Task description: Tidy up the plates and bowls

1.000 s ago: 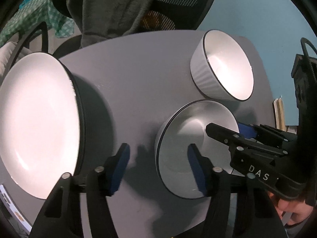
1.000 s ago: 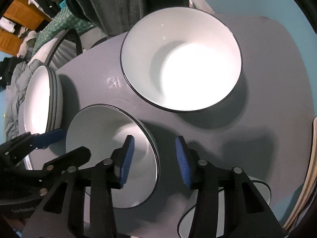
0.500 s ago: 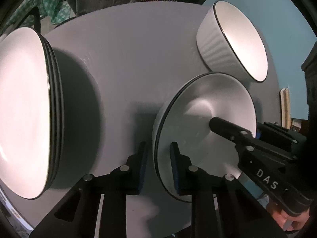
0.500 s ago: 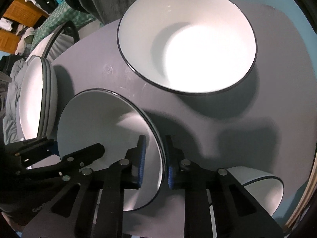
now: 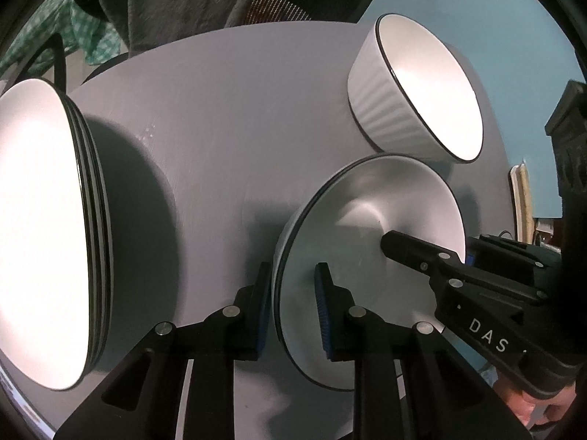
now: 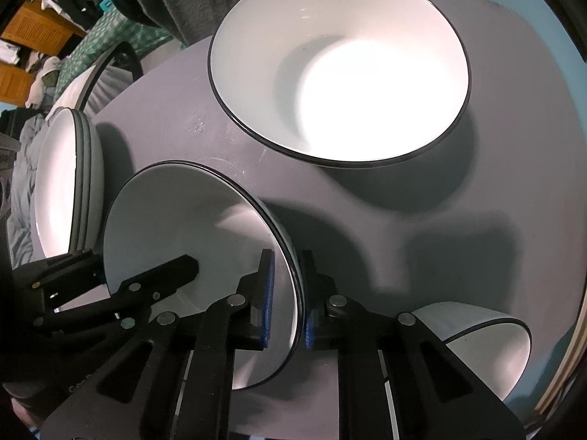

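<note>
Left gripper [image 5: 291,308] pinches bowl [image 5: 370,256] rim; right gripper [image 6: 286,300] closing on opposite rim (both steeply downward).

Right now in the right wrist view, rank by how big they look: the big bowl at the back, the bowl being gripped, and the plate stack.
1. big bowl at the back
2. gripped bowl, nearly as large, but nearer the camera, so true order is unsure
3. plate stack, seen edge-on near the frame's side
</note>
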Motion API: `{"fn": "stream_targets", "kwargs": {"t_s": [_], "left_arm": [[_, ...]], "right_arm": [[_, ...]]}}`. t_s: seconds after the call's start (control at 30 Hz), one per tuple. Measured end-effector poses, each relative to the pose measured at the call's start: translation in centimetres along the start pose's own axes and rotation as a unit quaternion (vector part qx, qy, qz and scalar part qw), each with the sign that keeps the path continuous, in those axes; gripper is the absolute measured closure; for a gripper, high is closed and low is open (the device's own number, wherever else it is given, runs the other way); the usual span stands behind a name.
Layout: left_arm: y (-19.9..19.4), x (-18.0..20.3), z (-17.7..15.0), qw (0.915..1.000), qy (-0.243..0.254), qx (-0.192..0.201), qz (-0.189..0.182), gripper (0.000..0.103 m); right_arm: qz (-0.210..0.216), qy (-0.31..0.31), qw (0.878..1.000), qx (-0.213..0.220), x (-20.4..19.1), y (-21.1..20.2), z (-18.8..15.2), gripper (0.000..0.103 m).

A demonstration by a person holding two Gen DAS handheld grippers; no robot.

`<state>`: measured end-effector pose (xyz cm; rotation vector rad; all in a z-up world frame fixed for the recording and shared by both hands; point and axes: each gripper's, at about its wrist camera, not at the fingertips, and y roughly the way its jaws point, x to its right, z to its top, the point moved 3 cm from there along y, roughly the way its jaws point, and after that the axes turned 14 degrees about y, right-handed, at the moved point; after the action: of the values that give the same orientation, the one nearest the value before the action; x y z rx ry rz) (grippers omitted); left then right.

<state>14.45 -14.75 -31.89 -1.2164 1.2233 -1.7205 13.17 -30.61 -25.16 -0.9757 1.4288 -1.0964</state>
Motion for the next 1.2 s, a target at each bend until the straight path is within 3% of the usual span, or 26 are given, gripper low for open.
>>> {"fn": "stream_targets", "kwargs": {"t_s": [0.2, 0.43, 0.8, 1.2], "left_arm": [[-0.2, 0.0, 0.0, 0.9993, 0.032, 0.017, 0.010, 0.080], [-0.4, 0.2, 0.2, 0.9997, 0.019, 0.001, 0.014, 0.081], [-1.3, 0.4, -0.7, 0.9998, 0.001, -0.019, 0.001, 0.082], [-4.1, 0.8, -0.6, 0.9999, -0.012, -0.004, -0.010, 0.082]], "right_arm": [[0.002, -0.009, 1.000, 0.005, -0.6, 0.2, -0.1, 0.090], [-0.001, 0.005, 1.000, 0.007, -1.2, 0.5, 0.2, 0.092], [0.029, 0.042, 0.999, 0.000, -0.6, -0.4, -0.1, 0.094], [0.035, 0.045, 0.998, 0.010, -1.5, -2.4, 0.0, 0.093]]}}
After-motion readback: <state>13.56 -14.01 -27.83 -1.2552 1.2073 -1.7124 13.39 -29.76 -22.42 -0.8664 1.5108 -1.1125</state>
